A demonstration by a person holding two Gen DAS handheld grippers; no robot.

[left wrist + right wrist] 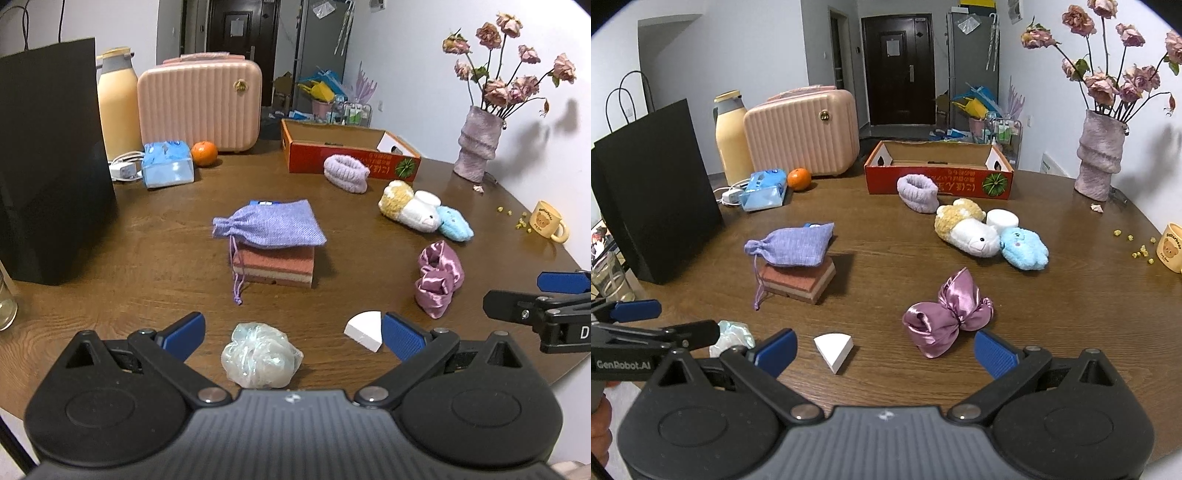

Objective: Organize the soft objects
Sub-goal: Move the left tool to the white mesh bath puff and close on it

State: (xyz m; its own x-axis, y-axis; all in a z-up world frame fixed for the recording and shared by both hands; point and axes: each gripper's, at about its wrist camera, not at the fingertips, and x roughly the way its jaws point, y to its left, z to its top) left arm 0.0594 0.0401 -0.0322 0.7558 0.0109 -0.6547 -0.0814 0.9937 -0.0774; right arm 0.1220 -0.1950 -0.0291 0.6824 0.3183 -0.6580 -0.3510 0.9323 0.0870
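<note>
Soft things lie on a brown table. My left gripper (pixel 291 332) is open, with a crumpled clear plastic bag (pixel 260 356) between its fingers. A white wedge sponge (pixel 364 329) lies by its right finger. My right gripper (pixel 884 350) is open and empty, with the wedge sponge (pixel 833 347) and a purple satin scrunchie (pixel 947 314) just ahead of it. A lilac drawstring pouch (pixel 271 223) lies on a stacked pink sponge (pixel 275 267). A lilac headband (pixel 345 172), a yellow-white plush (pixel 408 208) and a blue plush (pixel 454 223) lie before an open red cardboard box (pixel 351 155).
A black paper bag (pixel 48 162) stands at the left. At the back are a yellow bottle (pixel 116 107), a pink case (pixel 201 101), a tissue pack (pixel 166 166) and an orange (pixel 204 153). A vase of dried roses (pixel 476 144) and a yellow mug (pixel 548 221) are at the right.
</note>
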